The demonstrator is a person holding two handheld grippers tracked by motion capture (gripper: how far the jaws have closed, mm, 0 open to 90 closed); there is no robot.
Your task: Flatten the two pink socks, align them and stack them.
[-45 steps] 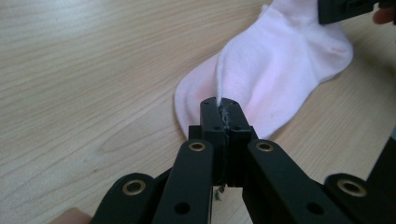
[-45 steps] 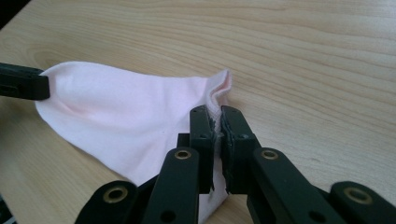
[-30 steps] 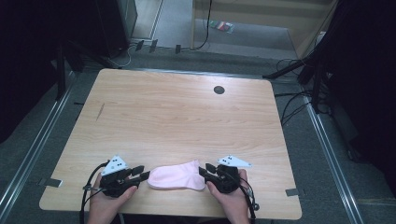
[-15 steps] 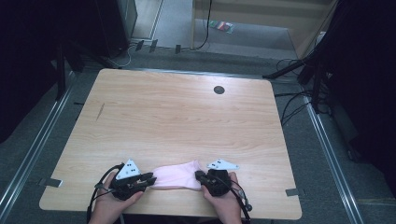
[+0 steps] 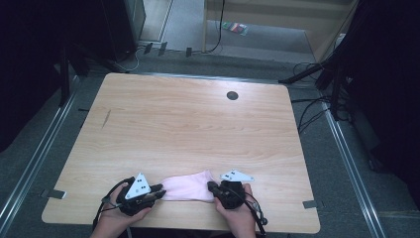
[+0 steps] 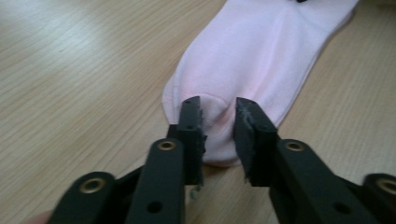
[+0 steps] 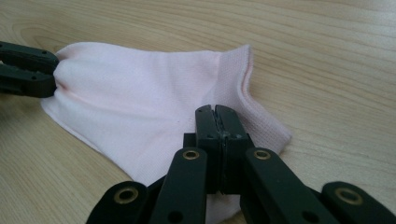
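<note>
The pink sock (image 5: 185,186) is lying flat near the front edge of the desk (image 5: 188,129), and both hands have come in from its two sides since a second ago, so each hand-held gripper is now sitting at one end of it. The right hand-held gripper (image 7: 218,114) is pinching the cuff end with its jaws pressed together on the fabric, while the left hand-held gripper (image 6: 217,112) has just been closing, its jaws straddling a bunched ridge of the toe end with a gap between them. Once the left bite is finishing, the sock is looking ready to be lifted or folded.
</note>
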